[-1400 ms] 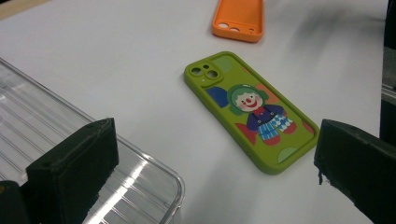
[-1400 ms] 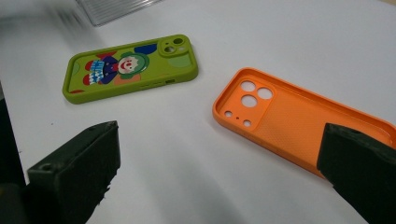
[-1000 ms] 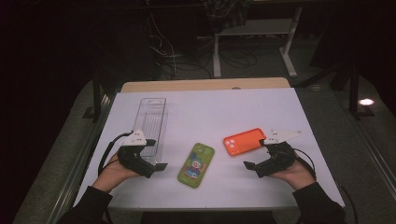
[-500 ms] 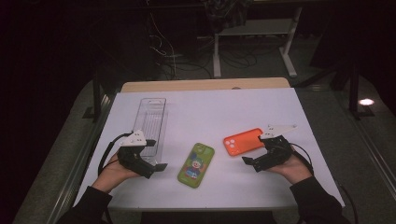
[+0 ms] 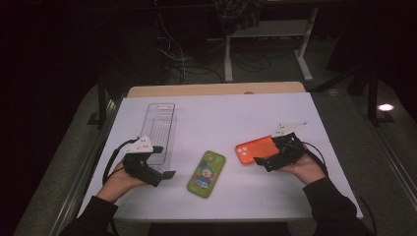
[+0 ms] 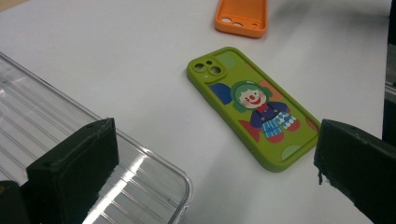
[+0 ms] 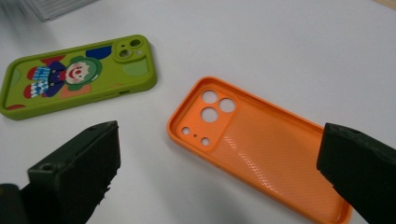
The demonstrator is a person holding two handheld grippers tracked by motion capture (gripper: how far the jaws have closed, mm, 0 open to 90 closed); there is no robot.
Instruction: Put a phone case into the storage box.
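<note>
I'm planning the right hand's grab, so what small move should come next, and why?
Probably ease the right gripper forward and down so its jaws straddle the orange phone case. The jaws stand wide open with the case lying flat, hollow side up, between and just beyond them, untouched. The left gripper is open too, near the green clown case.

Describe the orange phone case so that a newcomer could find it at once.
On the white table, look to the right side, just ahead of the right tool. The orange phone case lies hollow side up, plain inside with camera holes, unlike the green clown case beside it.
</note>
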